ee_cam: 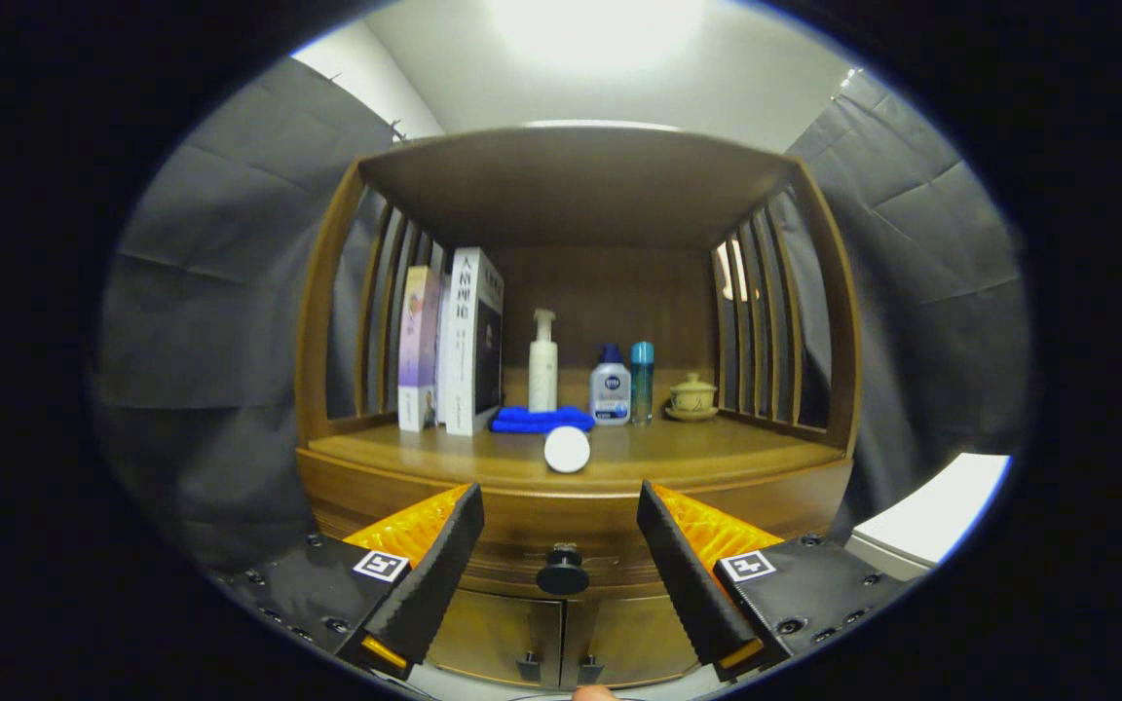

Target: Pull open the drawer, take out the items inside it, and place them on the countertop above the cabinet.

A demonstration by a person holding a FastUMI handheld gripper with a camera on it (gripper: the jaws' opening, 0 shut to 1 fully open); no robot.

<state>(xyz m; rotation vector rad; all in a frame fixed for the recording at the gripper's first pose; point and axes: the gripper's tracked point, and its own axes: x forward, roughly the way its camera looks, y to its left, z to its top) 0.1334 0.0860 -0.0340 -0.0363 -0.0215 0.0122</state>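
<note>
A wooden cabinet stands ahead of me with its drawer [561, 531] closed under the countertop [678, 453]. The drawer's round dark knob [562, 572] sits between my two fingers, slightly beyond them. My gripper [559, 574] is open and holds nothing, the fingers [444, 565] spread wide on either side of the knob. A white round object [567, 449] rests near the countertop's front edge, above the knob. The inside of the drawer is hidden.
At the back of the countertop stand books [459, 341], a white pump bottle [542, 362], a folded blue cloth [540, 420], two small bottles [622, 384] and a lidded cup [692, 397]. Two cupboard doors [561, 638] sit below the drawer. A white surface [931, 516] lies to the right.
</note>
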